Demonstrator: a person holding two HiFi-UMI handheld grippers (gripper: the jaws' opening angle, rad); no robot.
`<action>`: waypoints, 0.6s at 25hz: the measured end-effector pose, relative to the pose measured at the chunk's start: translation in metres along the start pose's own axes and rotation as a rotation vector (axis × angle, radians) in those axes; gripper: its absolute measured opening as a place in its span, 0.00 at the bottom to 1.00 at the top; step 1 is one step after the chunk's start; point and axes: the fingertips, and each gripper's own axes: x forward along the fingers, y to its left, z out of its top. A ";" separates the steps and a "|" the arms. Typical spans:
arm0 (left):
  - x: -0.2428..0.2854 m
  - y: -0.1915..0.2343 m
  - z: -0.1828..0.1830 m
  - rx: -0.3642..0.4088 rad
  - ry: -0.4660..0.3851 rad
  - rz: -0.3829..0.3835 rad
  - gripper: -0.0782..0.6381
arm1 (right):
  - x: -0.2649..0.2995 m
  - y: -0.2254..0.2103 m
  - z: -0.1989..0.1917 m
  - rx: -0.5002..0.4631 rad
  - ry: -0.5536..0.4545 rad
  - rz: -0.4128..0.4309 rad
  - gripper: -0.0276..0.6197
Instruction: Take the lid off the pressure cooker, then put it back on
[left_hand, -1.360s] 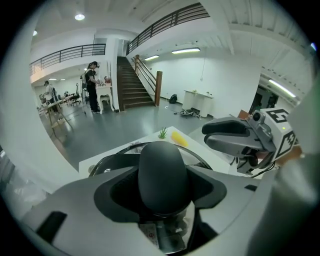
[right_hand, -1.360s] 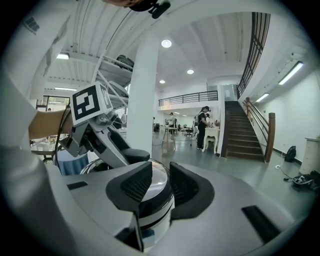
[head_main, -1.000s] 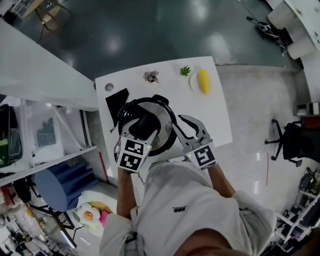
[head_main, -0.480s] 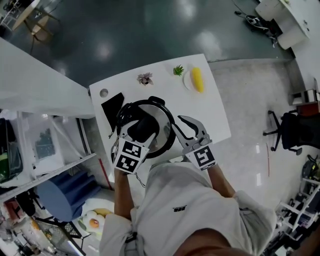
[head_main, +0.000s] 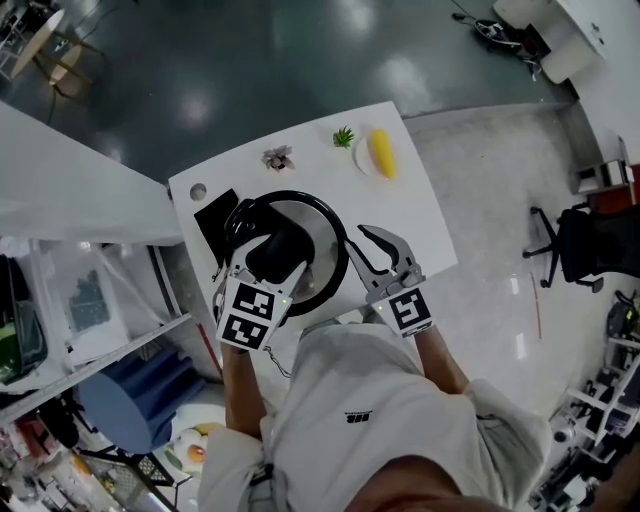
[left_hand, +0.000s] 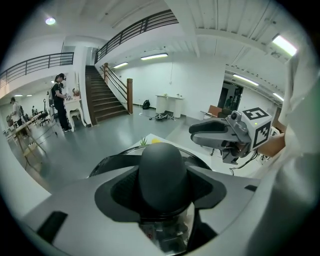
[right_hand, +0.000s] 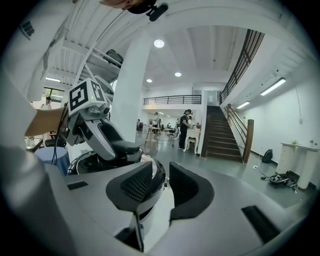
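Note:
The pressure cooker (head_main: 322, 270) stands on the white table (head_main: 420, 215), with its steel lid (head_main: 312, 232) over it. My left gripper (head_main: 272, 255) is shut on the lid's black knob (head_main: 280, 245); in the left gripper view the knob (left_hand: 162, 172) fills the space between the pads. My right gripper (head_main: 385, 258) hovers just right of the cooker with its jaws slightly apart and nothing between them. In the right gripper view the cooker's rim (right_hand: 159, 182) lies just beyond the left pad. Whether the lid rests on the pot or hangs just above it I cannot tell.
At the table's far edge lie a yellow item on a small plate (head_main: 380, 152), a small green plant (head_main: 344, 137) and a dried flower (head_main: 277, 157). A black sheet (head_main: 213, 213) lies left of the cooker. Shelving and a blue drum (head_main: 130, 395) stand to the left.
My left gripper has risen a little and rolled slightly, still closed on the knob. The head view has shifted. The right gripper has stayed beside the cooker.

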 end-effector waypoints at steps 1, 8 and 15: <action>0.000 -0.002 0.003 0.003 -0.002 0.000 0.51 | -0.002 -0.003 0.000 -0.002 -0.003 -0.006 0.21; 0.015 -0.023 0.030 0.033 -0.004 -0.002 0.51 | -0.023 -0.035 0.002 -0.007 -0.034 -0.037 0.21; 0.048 -0.051 0.064 0.057 -0.013 -0.016 0.51 | -0.051 -0.078 -0.008 0.003 -0.040 -0.066 0.21</action>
